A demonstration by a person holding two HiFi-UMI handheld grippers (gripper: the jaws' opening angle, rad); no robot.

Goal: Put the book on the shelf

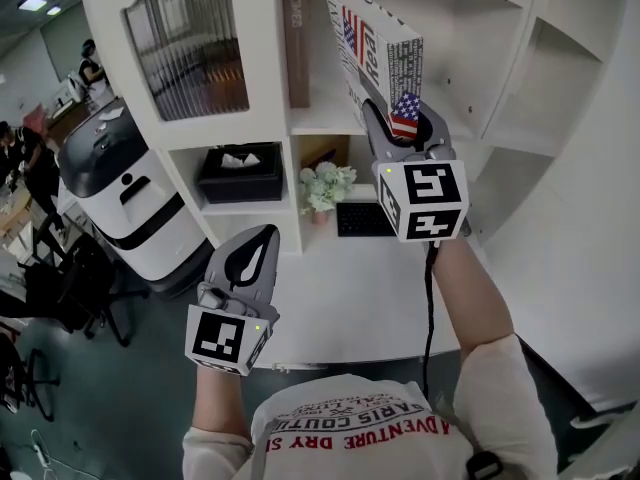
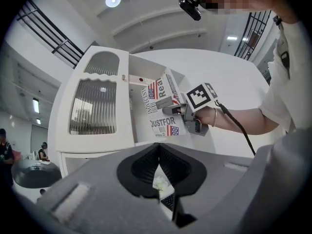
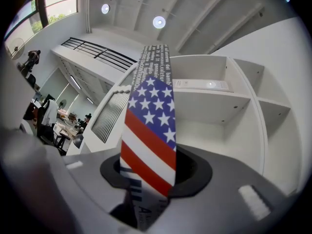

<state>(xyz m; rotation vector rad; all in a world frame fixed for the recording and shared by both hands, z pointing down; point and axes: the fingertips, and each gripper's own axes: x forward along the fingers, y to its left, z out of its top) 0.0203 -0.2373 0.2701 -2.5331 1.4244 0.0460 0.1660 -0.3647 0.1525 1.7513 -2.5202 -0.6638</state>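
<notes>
**Flag-printed book [image 1: 372,40] held up at the white shelf [image 1: 322,121]**

We see the right tongs [image 1: 405,128] clamped on the lower end of the book. In the right gripper view its smooth, glossy cover, printed with white stars and red-and-white stripes, rises from between the two dark jaws, which press on it from both sides. The book is a thick, box-like block. Its faces carry dense newsprint lettering, with large bold letters on one side. It stands tilted in the air in front of the shelf's upper open compartment, above the flat white board. We cannot tell whether it touches that board.

Just to the book's left, inside the same compartment, a slim dark brown volume [image 1: 295,38] stands upright. Further left is a cabinet door [image 1: 190,48] of ribbed glass with a scalloped top edge.

The left tongs [image 1: 260,243] hang low, well apart from the book, beside the smooth white bench [image 1: 340,298]. Their grey jaws taper to a point and the tips meet — nothing is held between the ridged black pads, and only a narrow slot stays open lower down.

In the compartments under the board sits a black rectangular tissue box [image 1: 240,173] with white tissue showing at its top. Beside it is a small plant [image 1: 325,186] with pale, rounded blossoms — and next to that a flat black keyboard [image 1: 362,218].
</notes>
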